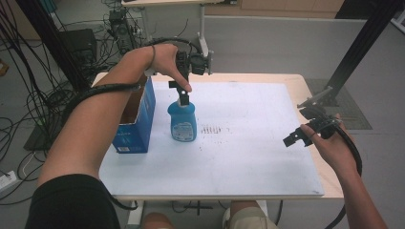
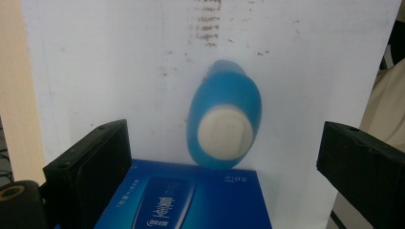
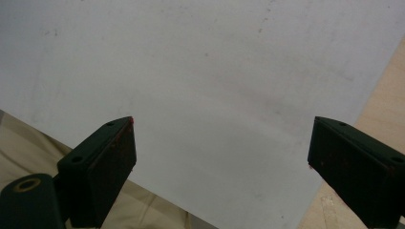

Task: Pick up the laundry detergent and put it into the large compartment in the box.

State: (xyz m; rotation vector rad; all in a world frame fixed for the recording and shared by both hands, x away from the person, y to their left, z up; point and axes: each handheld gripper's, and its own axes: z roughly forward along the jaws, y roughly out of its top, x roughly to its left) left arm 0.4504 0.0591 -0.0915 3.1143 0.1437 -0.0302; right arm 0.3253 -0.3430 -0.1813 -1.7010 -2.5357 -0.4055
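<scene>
A blue bottle [image 1: 182, 123] with a white cap stands upright on the white board [image 1: 258, 152], next to an open blue carton [image 1: 136, 119]. My left gripper [image 1: 181, 94] points straight down just above the bottle's top. In the left gripper view the bottle [image 2: 224, 119] lies below and between the wide-apart jaws, so the left gripper [image 2: 223, 140] is open and holds nothing; the carton [image 2: 191, 200] sits near the bottom edge. My right gripper [image 1: 297, 138] hovers open near the board's right edge, and in the right gripper view it [image 3: 222, 138] stands over bare board.
A patch of brown marks [image 1: 212, 130] stains the board right of the bottle. The wooden table edge [image 1: 329, 176] runs along the right. Black frame posts and cables stand behind and to the left of the table.
</scene>
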